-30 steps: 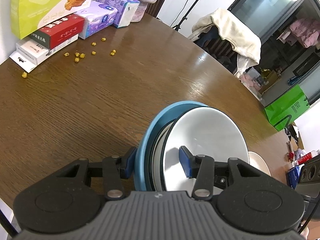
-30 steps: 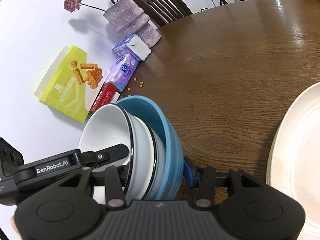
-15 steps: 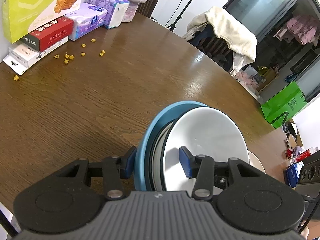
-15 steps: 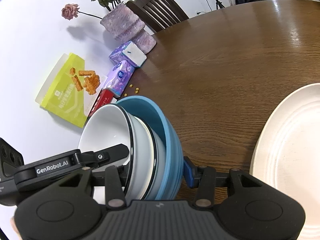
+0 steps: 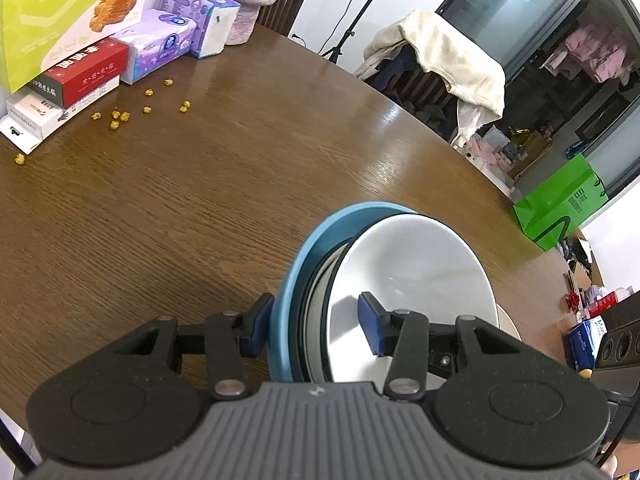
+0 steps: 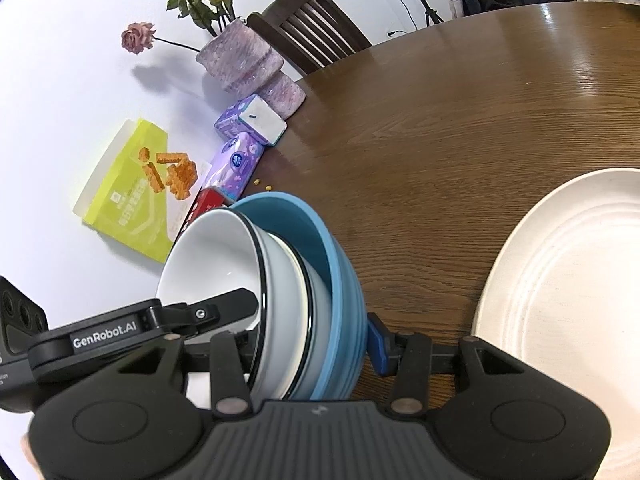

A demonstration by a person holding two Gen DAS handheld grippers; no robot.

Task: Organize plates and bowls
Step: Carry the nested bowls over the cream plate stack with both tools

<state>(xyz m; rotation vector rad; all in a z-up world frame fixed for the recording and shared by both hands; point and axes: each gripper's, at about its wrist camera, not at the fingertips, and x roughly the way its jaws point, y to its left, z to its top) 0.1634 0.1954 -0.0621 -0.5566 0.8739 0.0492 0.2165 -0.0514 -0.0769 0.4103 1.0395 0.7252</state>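
Observation:
A nested stack of bowls, white bowls (image 5: 408, 272) inside a blue bowl (image 5: 308, 256), is held tilted above the brown table. My left gripper (image 5: 316, 328) is shut on the stack's rim, one pad outside the blue bowl, one inside the top white bowl. My right gripper (image 6: 316, 344) is shut on the opposite rim of the same stack (image 6: 280, 280); its left finger is hidden behind the bowls. The left gripper's finger (image 6: 200, 314) shows inside the white bowl. A large cream plate (image 6: 568, 300) lies on the table just right of the right gripper.
Boxes, tissue packs (image 5: 160, 48) and a green snack box (image 5: 68, 12) line the table's far left edge, with scattered yellow crumbs (image 5: 120, 114) beside them. A pink vase with roses (image 6: 244, 60) and a wooden chair (image 6: 316, 28) stand behind. A draped chair (image 5: 444, 64) stands beyond the table.
Both grippers have carried the bowl stack toward the cream plate, which now fills more of the right wrist view. The grips on the stack are unchanged.

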